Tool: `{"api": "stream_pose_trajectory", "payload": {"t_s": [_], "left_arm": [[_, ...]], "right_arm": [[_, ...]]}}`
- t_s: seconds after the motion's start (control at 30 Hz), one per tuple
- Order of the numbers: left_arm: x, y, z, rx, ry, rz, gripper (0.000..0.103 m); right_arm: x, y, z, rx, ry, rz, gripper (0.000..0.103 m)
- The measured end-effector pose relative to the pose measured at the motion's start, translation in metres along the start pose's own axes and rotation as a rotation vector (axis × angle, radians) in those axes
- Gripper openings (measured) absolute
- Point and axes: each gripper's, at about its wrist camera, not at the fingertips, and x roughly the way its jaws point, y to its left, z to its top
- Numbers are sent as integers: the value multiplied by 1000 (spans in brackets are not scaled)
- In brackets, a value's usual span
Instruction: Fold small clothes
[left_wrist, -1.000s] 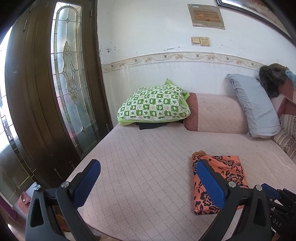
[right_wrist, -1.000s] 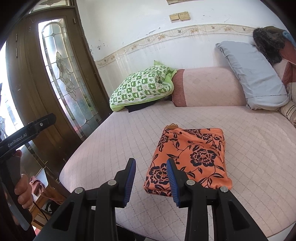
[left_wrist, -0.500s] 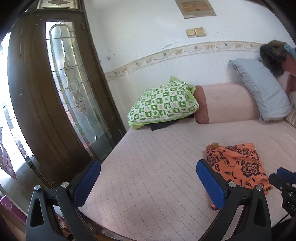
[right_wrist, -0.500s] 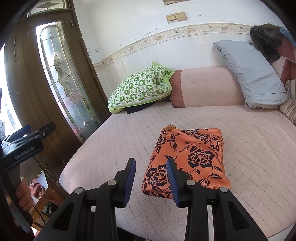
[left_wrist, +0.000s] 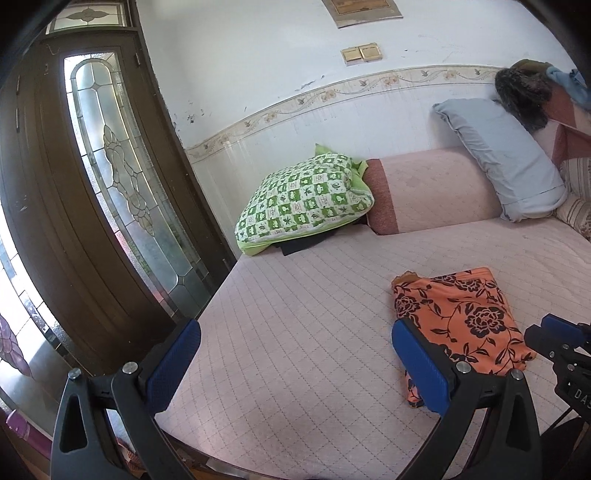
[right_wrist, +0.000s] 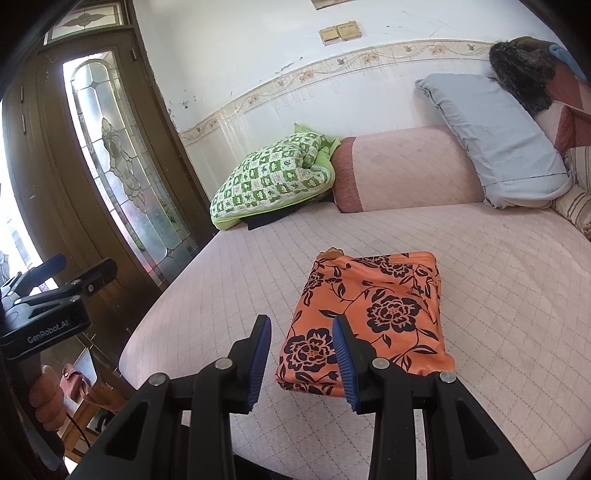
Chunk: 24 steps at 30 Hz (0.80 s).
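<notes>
The left gripper (left_wrist: 295, 369) stands wide open with nothing between its blue pads, over the near left part of the bed (left_wrist: 295, 314). The right gripper (right_wrist: 301, 362) is partly open and empty too, hovering just short of the near edge of the orange floral garment (right_wrist: 373, 317), whose near left corner shows between the pads without touching them.

The bed fills both views, with a pink bolster (right_wrist: 402, 170) at twelve o'clock, a grey-blue pillow (right_wrist: 495, 136) at two and a green checked pillow (right_wrist: 273, 173) at eleven. The garment lies as a neat rectangle toward five o'clock on the mattress, seemingly already folded, so the folding looks finished or nearly so. Next would likely be a last tidy or setting it aside, which calls for closing on the near hem without disturbing the layers.

Only the right wrist view shows the whole garment and, at eight o'clock, a person's hand (right_wrist: 44, 402) on the left tool's handle. Only the left wrist view shows the right tool's tip from the side, at four o'clock.
</notes>
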Motion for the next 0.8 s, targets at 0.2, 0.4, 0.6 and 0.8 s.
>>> {"api": "stream_pose_trajectory", "payload": {"t_s": [0.2, 0.4, 0.6, 0.8], "left_arm": [[-1, -7, 2, 16, -3, -20, 103], [-1, -12, 3, 27, 2, -31, 103], [-1, -11, 4, 16, 5, -44, 103], [-3, -5, 2, 8, 0, -47, 103]], "right_arm": [[1, -7, -1, 17, 0, -3, 38], [0, -9, 0, 20, -5, -1, 38], [-1, -8, 1, 18, -8, -5, 38], [-5, -2, 3, 7, -19, -8, 38]]}}
